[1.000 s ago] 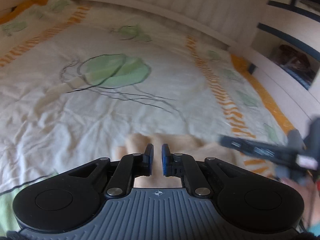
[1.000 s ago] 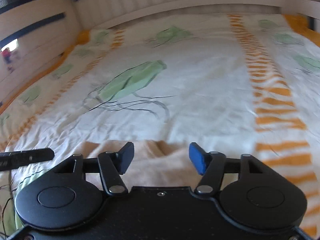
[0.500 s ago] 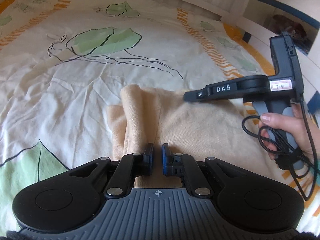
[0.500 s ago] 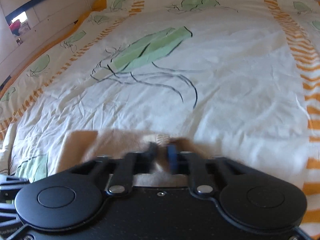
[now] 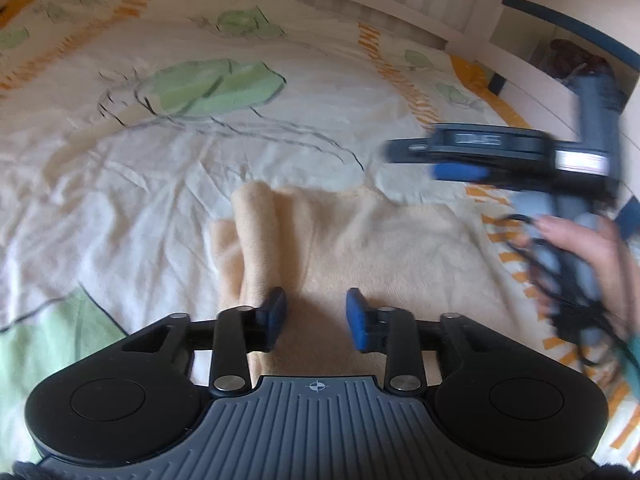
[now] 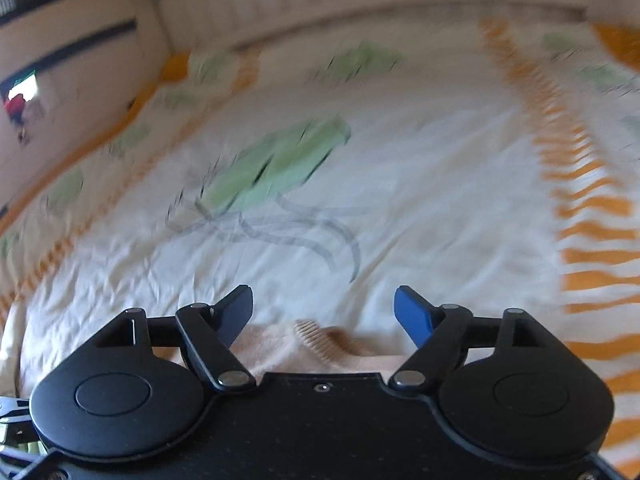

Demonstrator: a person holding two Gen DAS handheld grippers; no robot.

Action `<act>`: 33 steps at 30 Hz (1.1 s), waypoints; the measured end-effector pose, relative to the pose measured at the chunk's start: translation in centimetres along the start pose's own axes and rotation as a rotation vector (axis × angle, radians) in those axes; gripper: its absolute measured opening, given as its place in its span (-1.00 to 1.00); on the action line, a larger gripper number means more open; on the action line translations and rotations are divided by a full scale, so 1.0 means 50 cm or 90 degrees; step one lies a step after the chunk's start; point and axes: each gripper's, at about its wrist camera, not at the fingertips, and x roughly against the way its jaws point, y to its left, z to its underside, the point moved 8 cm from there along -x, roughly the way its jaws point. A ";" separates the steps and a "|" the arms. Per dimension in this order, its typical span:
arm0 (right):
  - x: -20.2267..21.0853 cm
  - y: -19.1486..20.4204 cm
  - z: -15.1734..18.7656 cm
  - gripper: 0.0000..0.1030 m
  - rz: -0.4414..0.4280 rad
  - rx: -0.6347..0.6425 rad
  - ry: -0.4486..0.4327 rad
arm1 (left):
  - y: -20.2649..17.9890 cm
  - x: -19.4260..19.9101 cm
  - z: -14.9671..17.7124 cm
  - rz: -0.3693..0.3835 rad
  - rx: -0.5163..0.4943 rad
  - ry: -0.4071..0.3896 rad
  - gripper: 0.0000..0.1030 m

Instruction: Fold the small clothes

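While both tools hung just above the bedspread, one peach-coloured knit garment lay near the bed's front edge, directly under them. The left gripper stood with its blue pads moderately apart and nothing between them, its left pad just beside a raised lengthwise ridge of fabric on the garment's left side. The right gripper was spread wide and empty, with a ribbed hem or cuff of the same garment showing just below the gap between its pads. In the left wrist view it appeared side-on, blurred, over the garment's far right edge, held in the person's right hand. Judging by the bunched ridge and the otherwise flat spread, the fold was at most begun: one side looked gathered inward, and smoothing plus further folds remained. Only this one garment was in sight; beyond it stretched the white cover with green leaf prints and orange stripes.
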 end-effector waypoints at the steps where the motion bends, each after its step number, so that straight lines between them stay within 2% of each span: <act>1: 0.033 -0.003 0.000 0.67 0.014 -0.003 -0.014 | -0.003 0.009 -0.002 -0.015 -0.008 -0.010 -0.32; 3: 0.085 -0.003 0.003 1.00 0.037 -0.006 -0.034 | -0.009 0.028 -0.003 -0.036 -0.021 -0.027 -0.18; 7: 0.176 0.013 0.036 0.99 0.064 -0.014 -0.040 | -0.015 0.079 0.001 -0.065 -0.029 -0.053 -0.02; 10: 0.225 0.031 0.067 0.99 0.074 -0.029 -0.040 | -0.016 0.109 0.008 -0.083 -0.022 -0.041 0.16; 17: 0.297 0.084 0.137 0.99 0.110 -0.047 -0.036 | -0.031 0.174 0.034 -0.117 -0.037 -0.036 0.19; 21: 0.326 0.113 0.175 0.99 0.096 -0.055 -0.024 | -0.052 0.205 0.052 -0.143 -0.068 -0.039 0.20; 24: 0.346 0.128 0.203 0.99 0.088 -0.062 -0.021 | -0.067 0.228 0.065 -0.163 -0.080 -0.060 0.32; 25: 0.350 0.130 0.211 0.99 0.089 -0.063 -0.017 | -0.072 0.235 0.068 -0.165 -0.080 -0.065 0.38; 28: 0.357 0.132 0.233 0.99 0.106 -0.058 -0.003 | -0.085 0.250 0.075 -0.156 -0.075 -0.071 0.39; 33: 0.375 0.135 0.253 0.99 0.092 -0.078 -0.001 | -0.102 0.254 0.089 -0.128 -0.074 -0.032 0.39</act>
